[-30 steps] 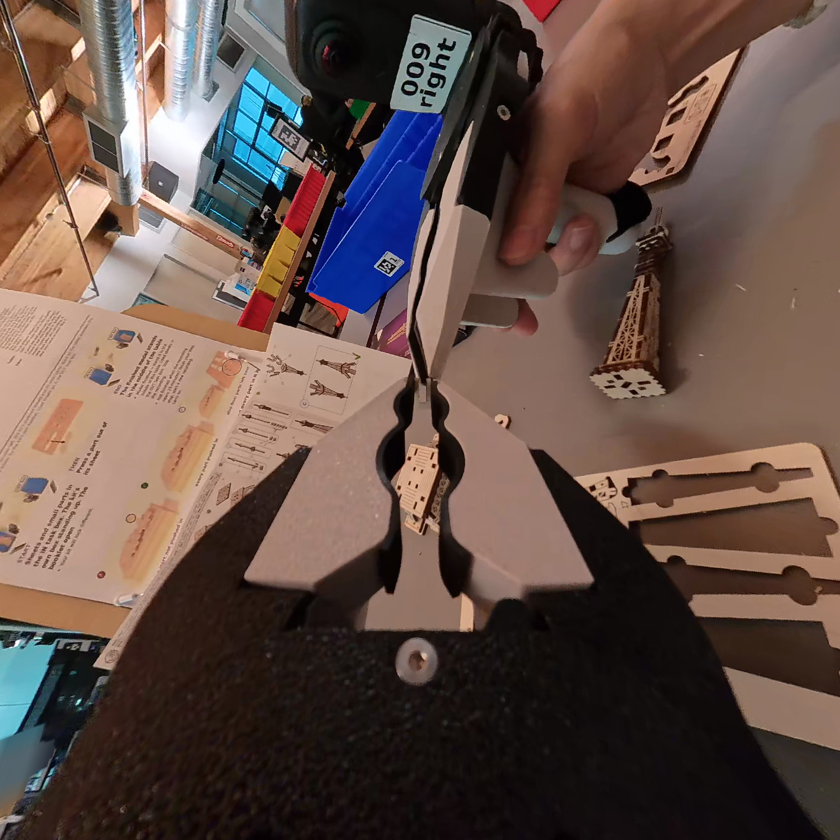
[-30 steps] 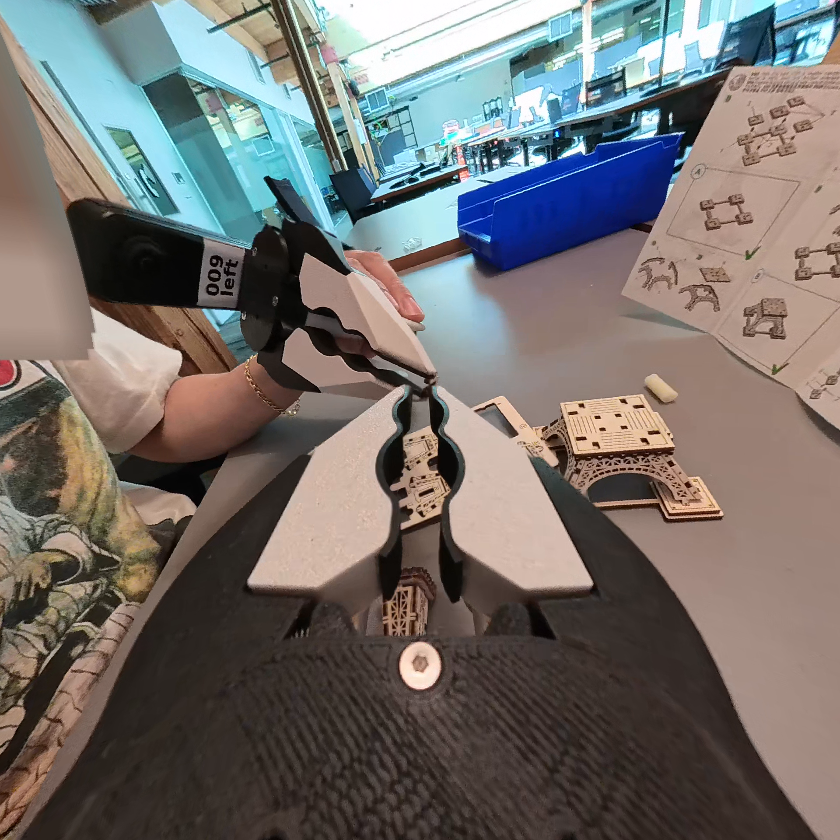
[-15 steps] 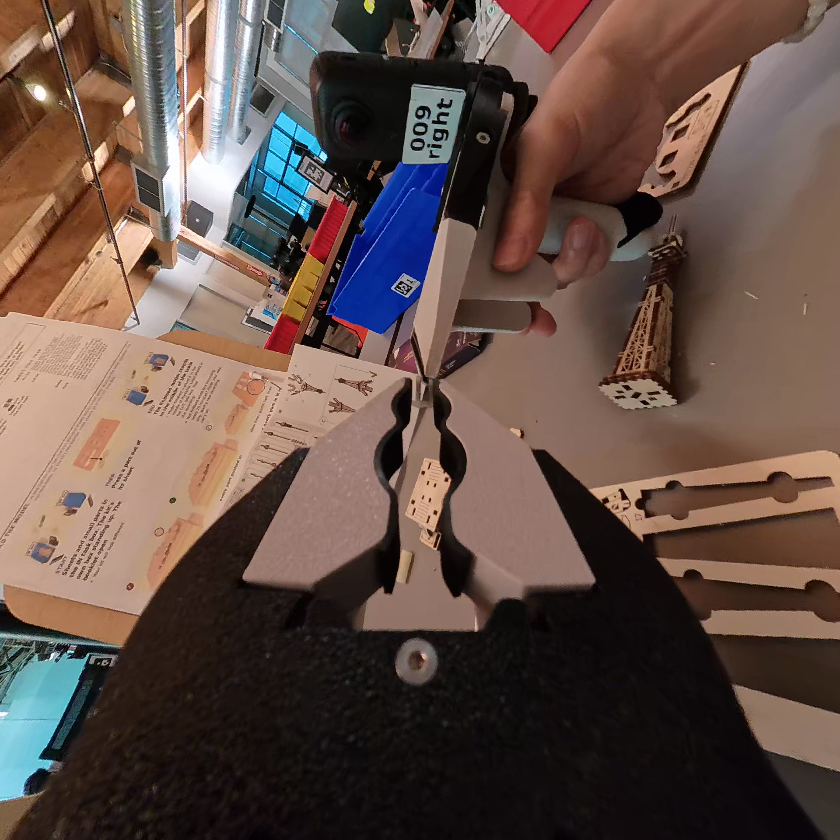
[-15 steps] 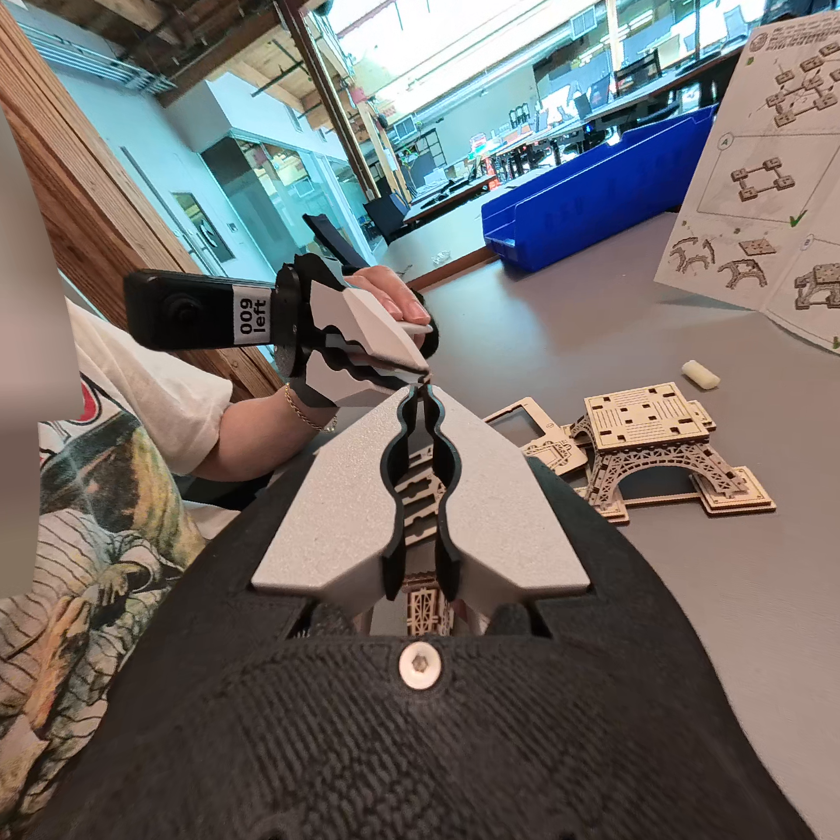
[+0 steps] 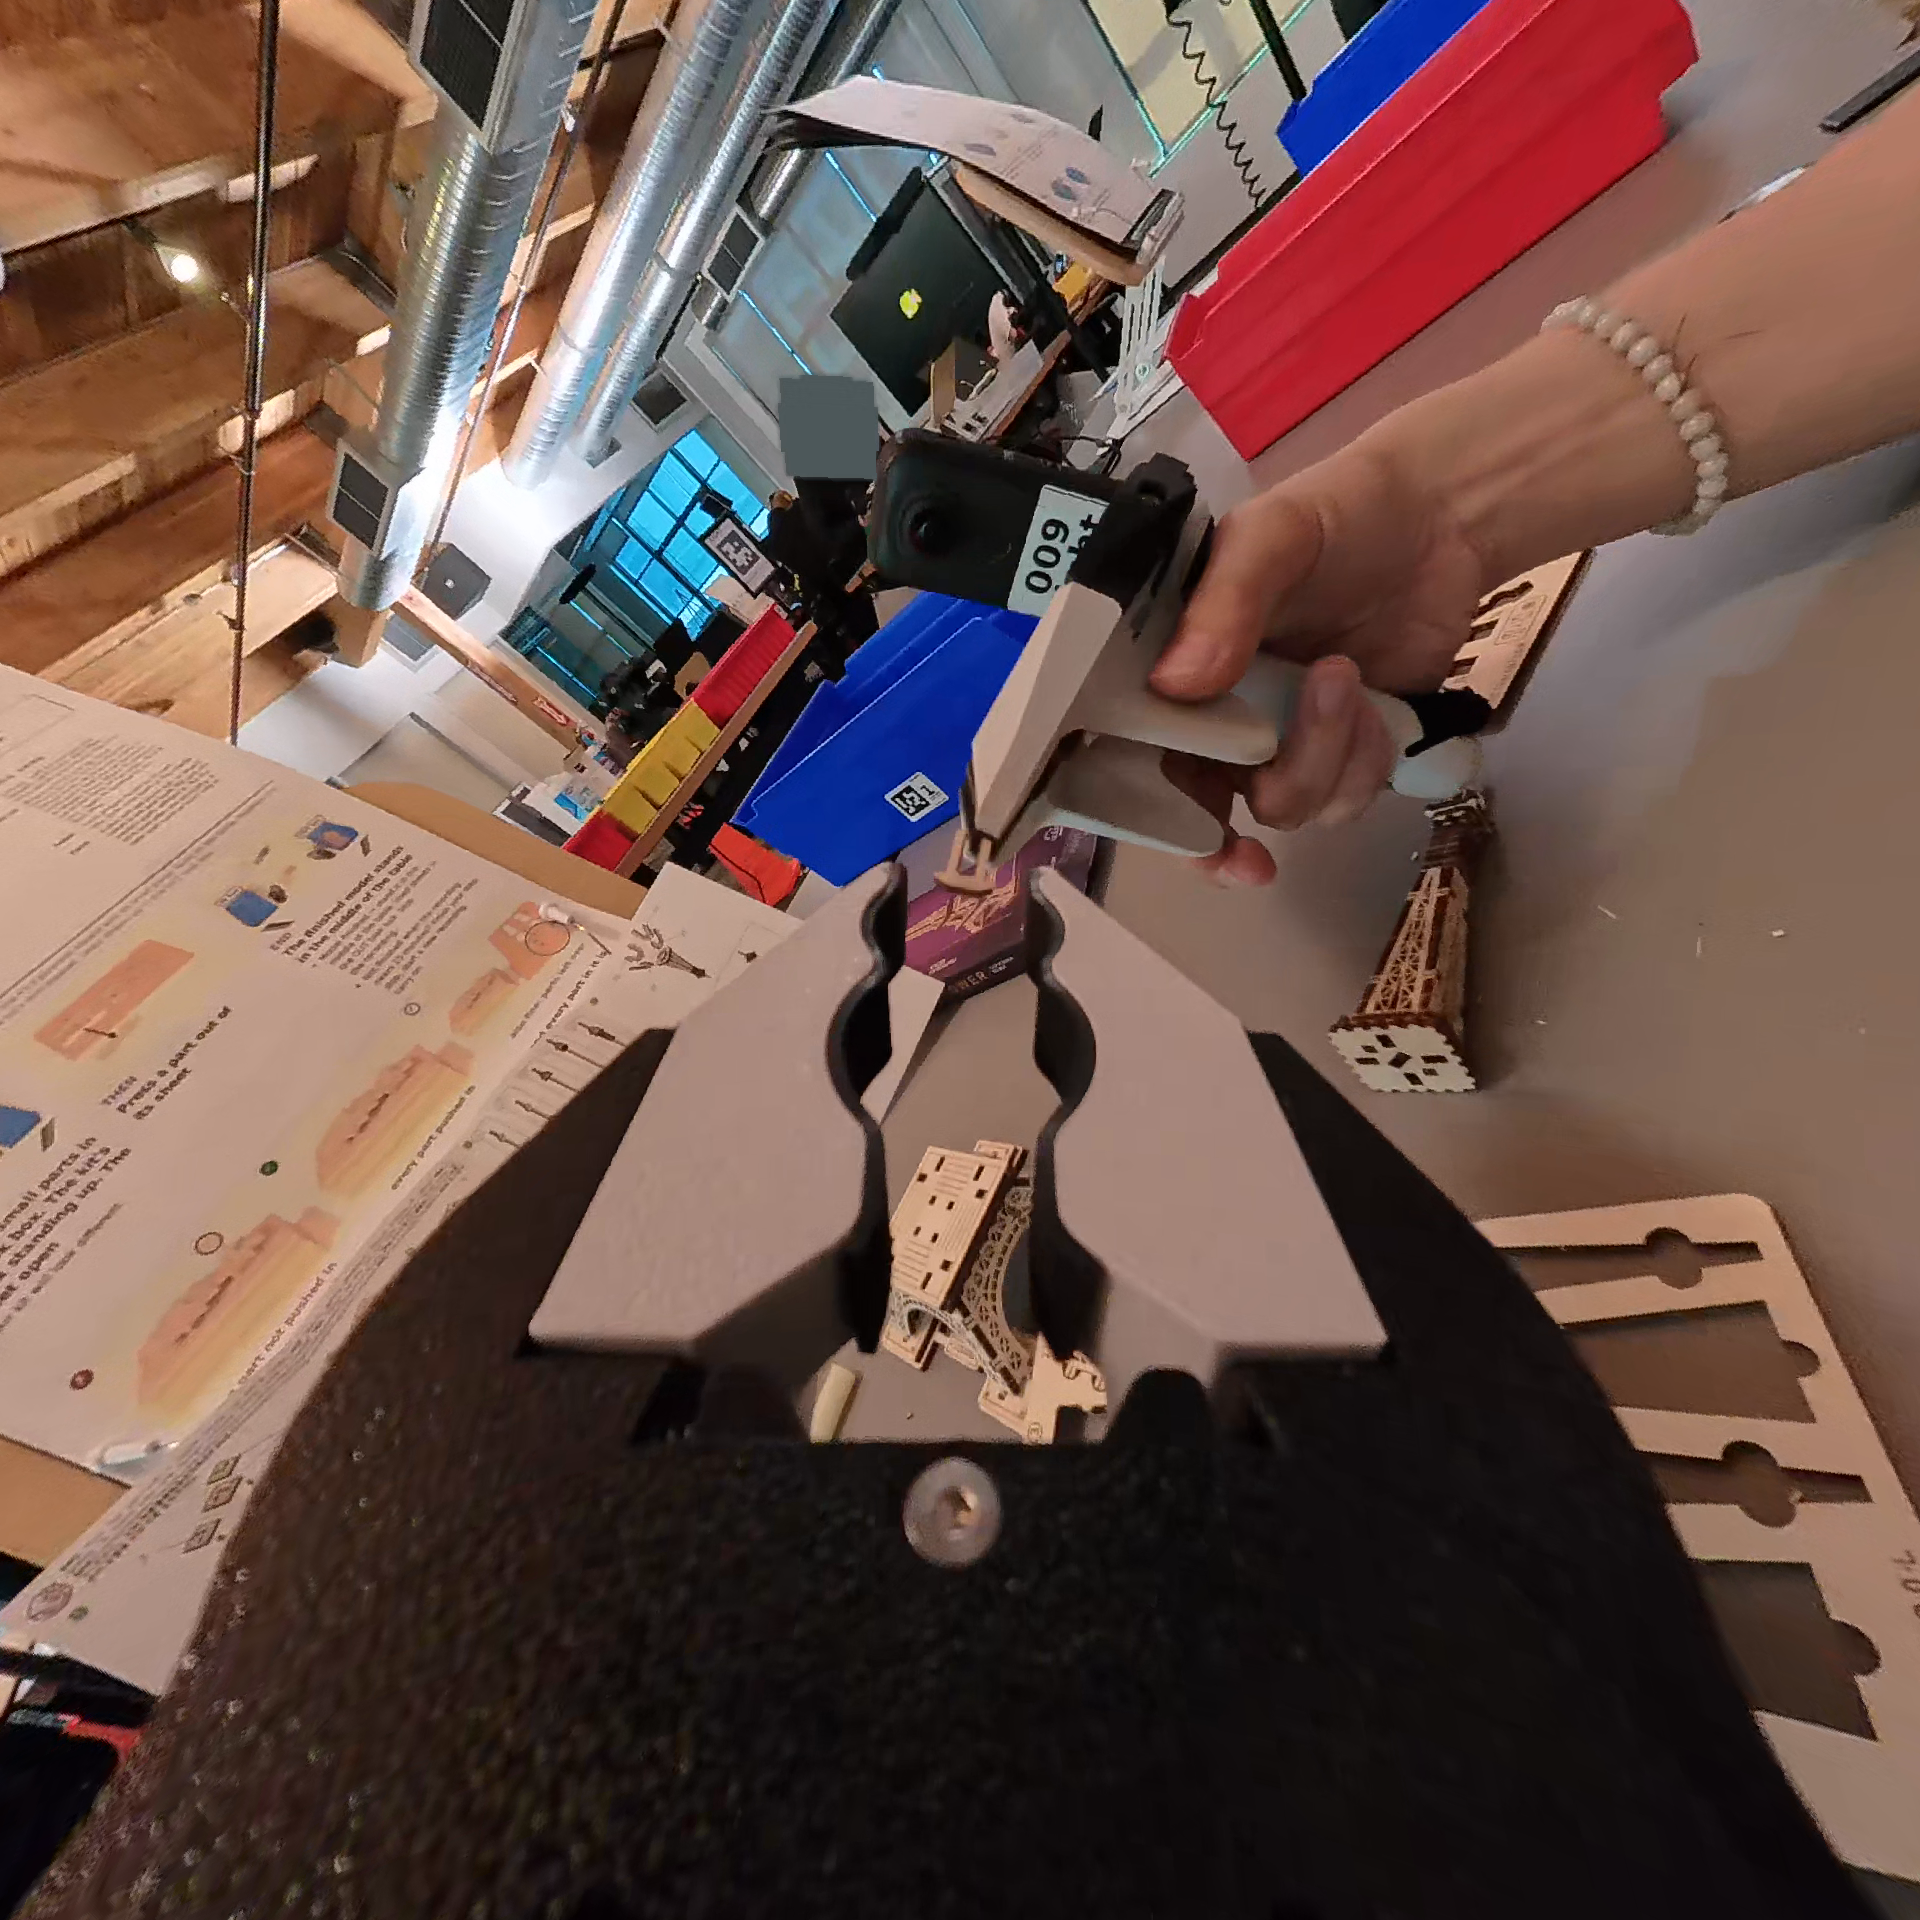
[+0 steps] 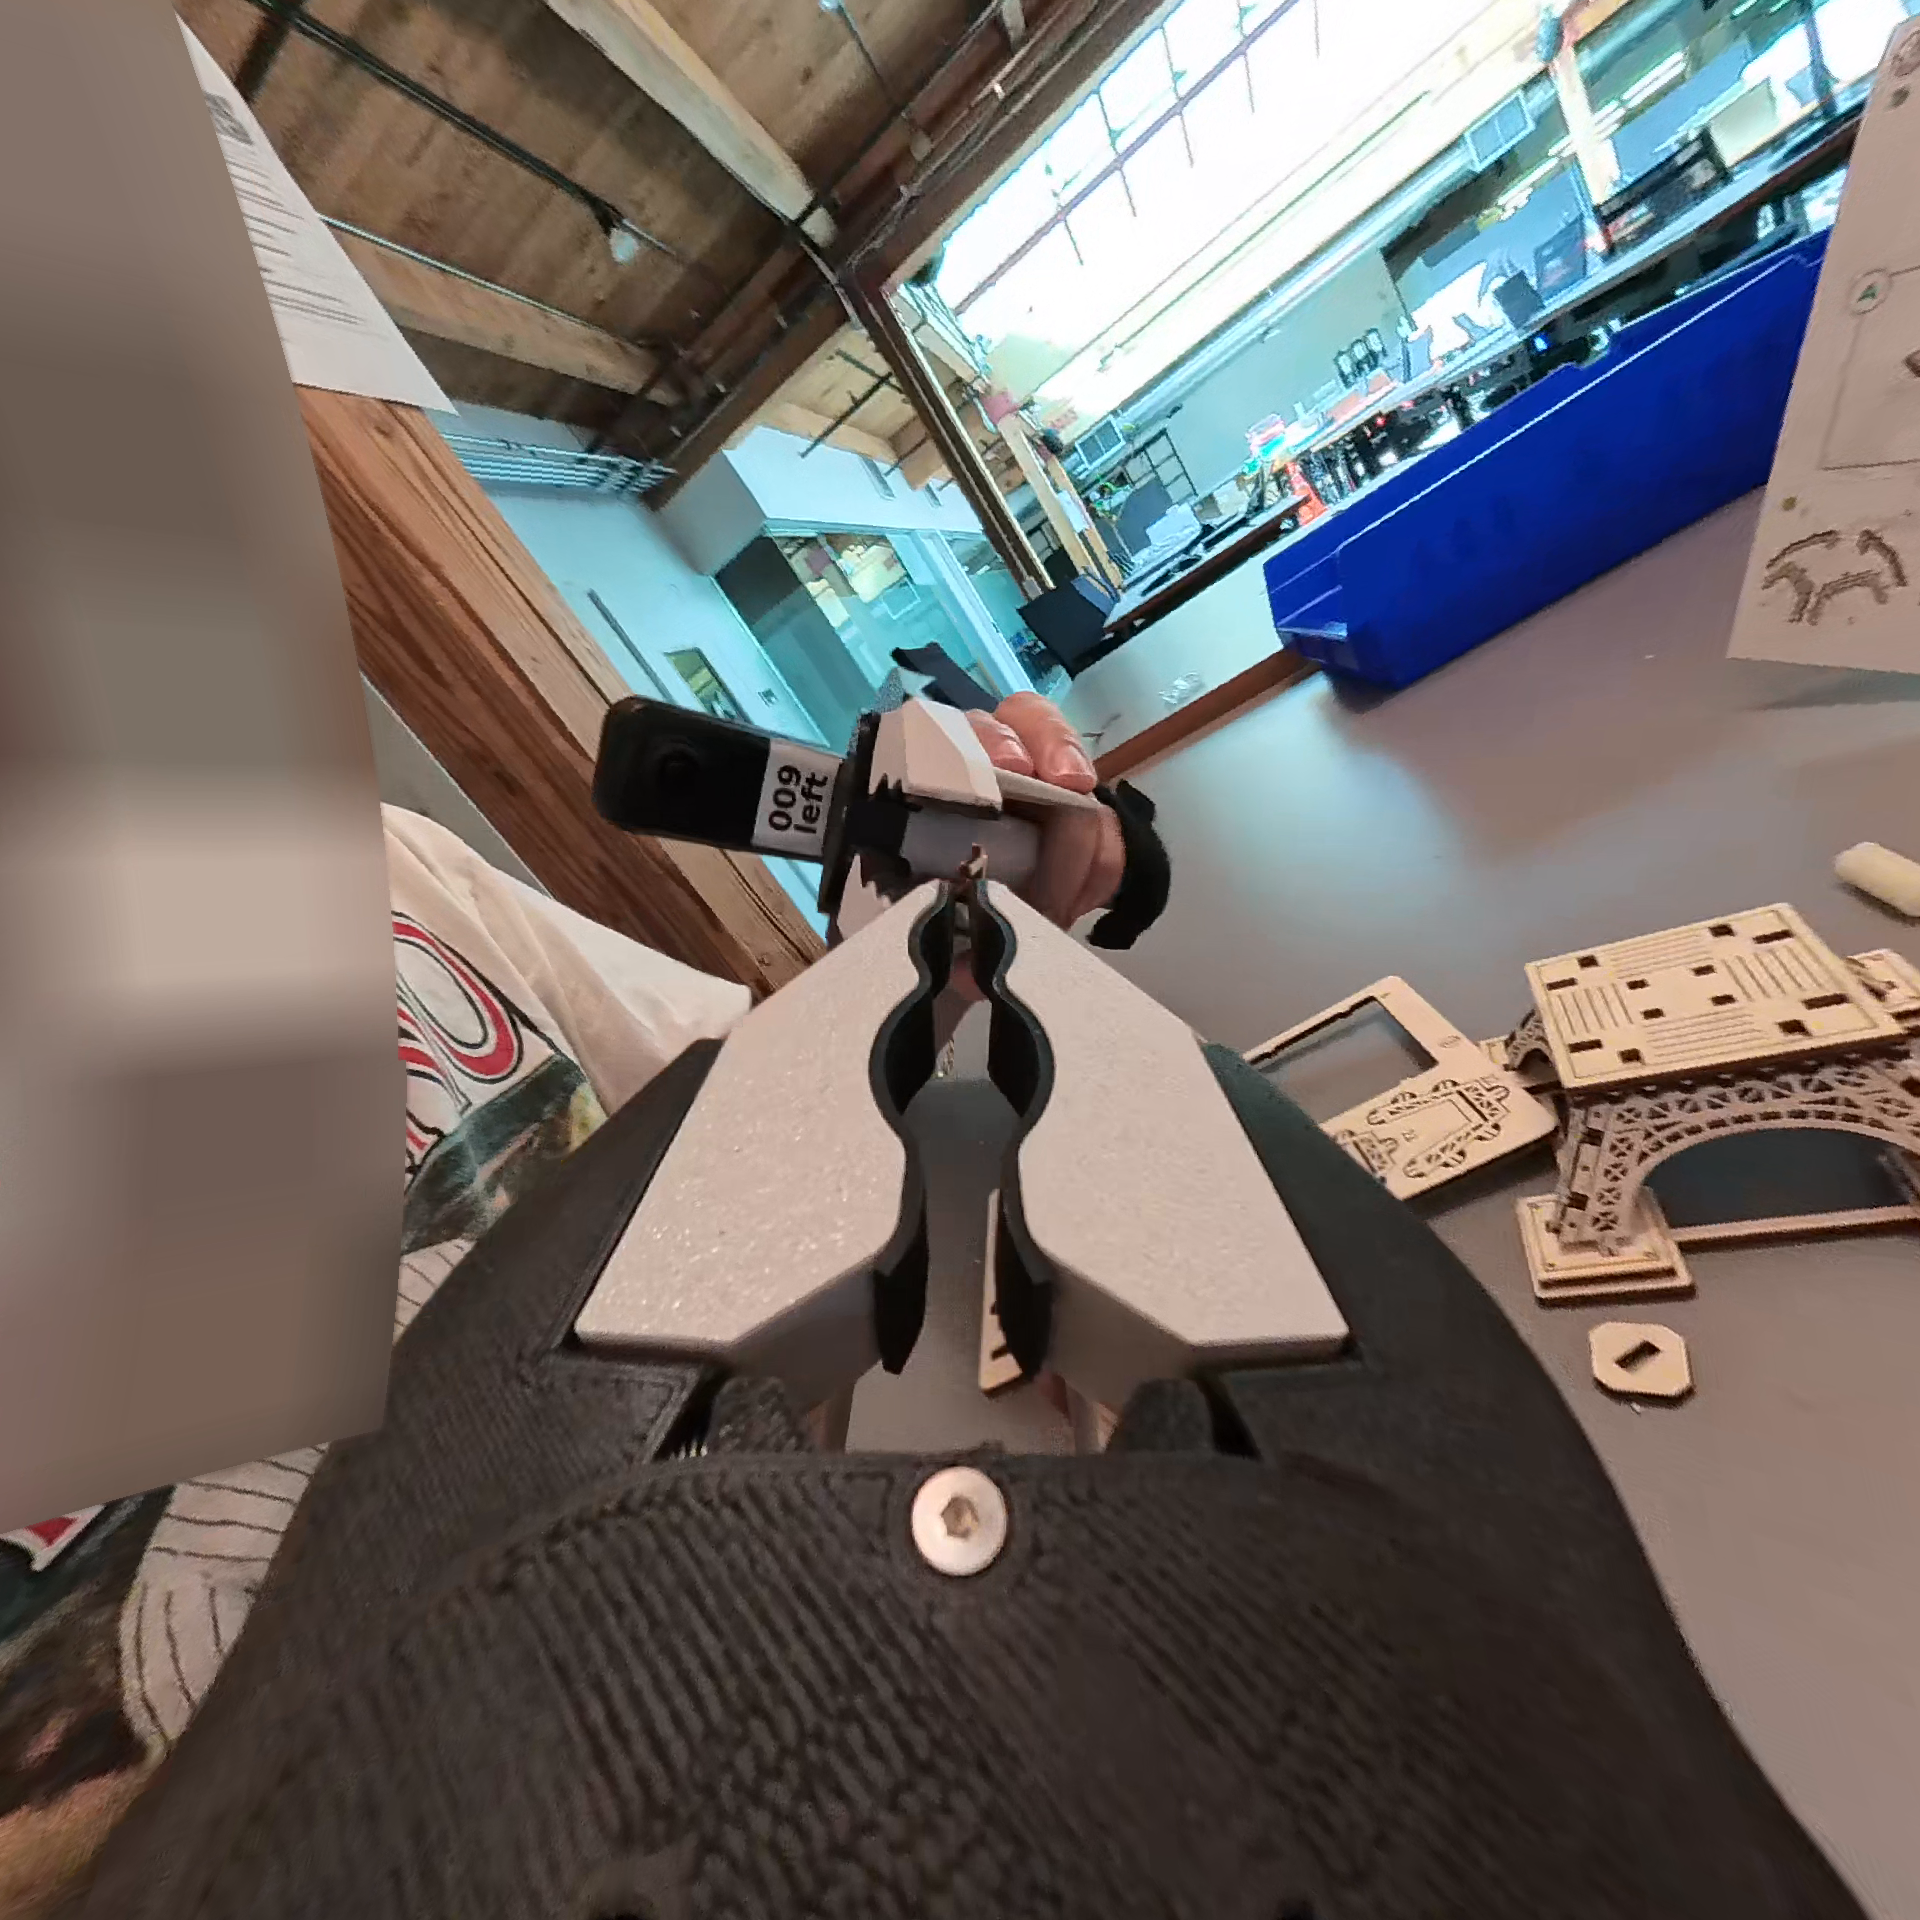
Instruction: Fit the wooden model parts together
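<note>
My right gripper (image 6: 968, 906) is shut on a small wooden part (image 6: 975, 864) that sticks out past its tips. It also shows in the left wrist view (image 5: 982, 831), with the small part (image 5: 961, 871) just beyond my left gripper (image 5: 961, 894). My left gripper is open and empty, a short gap from the part; it shows in the right wrist view (image 6: 914, 821). The arched wooden tower base (image 6: 1704, 1049) stands on the grey table (image 6: 1455, 810); it also shows under my left fingers (image 5: 966, 1247). The tower's upper section (image 5: 1413, 966) lies on its side.
Instruction sheets (image 5: 260, 1039) lie at the left. A punched-out wooden sheet (image 5: 1662, 1351) lies at the right. A wooden frame piece (image 6: 1392, 1091), a small hexagonal piece (image 6: 1640, 1361) and a white block (image 6: 1881, 873) lie near the base. Blue bins (image 6: 1538, 520) and a red bin (image 5: 1403, 239) stand farther back. The grippers are tip to tip, or close to it. The white block (image 6: 1881, 873) is about 20 cm from both grippers' fingertips.
My left gripper has opened and let go of the small part. The two grippers have drawn apart. My right gripper keeps the part.
</note>
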Demonstrator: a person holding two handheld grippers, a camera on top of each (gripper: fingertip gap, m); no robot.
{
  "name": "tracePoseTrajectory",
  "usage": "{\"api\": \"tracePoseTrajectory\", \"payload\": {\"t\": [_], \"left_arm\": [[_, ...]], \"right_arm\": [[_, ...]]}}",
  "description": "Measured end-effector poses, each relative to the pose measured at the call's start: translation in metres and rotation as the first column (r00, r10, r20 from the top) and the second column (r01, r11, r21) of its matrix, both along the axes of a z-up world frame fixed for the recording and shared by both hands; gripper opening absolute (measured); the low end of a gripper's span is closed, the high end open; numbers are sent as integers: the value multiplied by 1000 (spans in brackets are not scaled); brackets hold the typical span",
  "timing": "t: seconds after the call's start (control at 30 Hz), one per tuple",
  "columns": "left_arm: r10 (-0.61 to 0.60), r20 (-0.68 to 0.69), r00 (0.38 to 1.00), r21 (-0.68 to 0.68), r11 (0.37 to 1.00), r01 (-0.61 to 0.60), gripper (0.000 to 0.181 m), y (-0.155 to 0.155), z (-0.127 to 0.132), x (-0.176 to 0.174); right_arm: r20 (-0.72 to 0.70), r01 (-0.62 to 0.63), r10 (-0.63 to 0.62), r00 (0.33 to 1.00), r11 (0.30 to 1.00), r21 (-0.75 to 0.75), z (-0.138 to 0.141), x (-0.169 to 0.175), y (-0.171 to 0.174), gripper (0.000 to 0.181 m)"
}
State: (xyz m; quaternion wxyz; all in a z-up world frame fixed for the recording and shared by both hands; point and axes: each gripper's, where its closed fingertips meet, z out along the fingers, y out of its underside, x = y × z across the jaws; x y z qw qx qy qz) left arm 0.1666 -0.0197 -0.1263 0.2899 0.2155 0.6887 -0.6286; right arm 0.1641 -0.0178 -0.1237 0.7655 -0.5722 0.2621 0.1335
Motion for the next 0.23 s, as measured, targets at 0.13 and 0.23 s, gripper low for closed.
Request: {"api": "tracePoseTrajectory", "payload": {"t": [0.13, 0.23], "left_arm": [[74, 51, 996, -22, 997, -73, 18, -2, 5, 5], [21, -103, 994, -116, 993, -33, 20, -5, 15, 1]], "right_arm": [[-9, 48, -48, 999, 998, 47, 5, 7, -3, 0], [-5, 26, -26, 1000, 977, 213, 27, 3, -11, 0]]}}
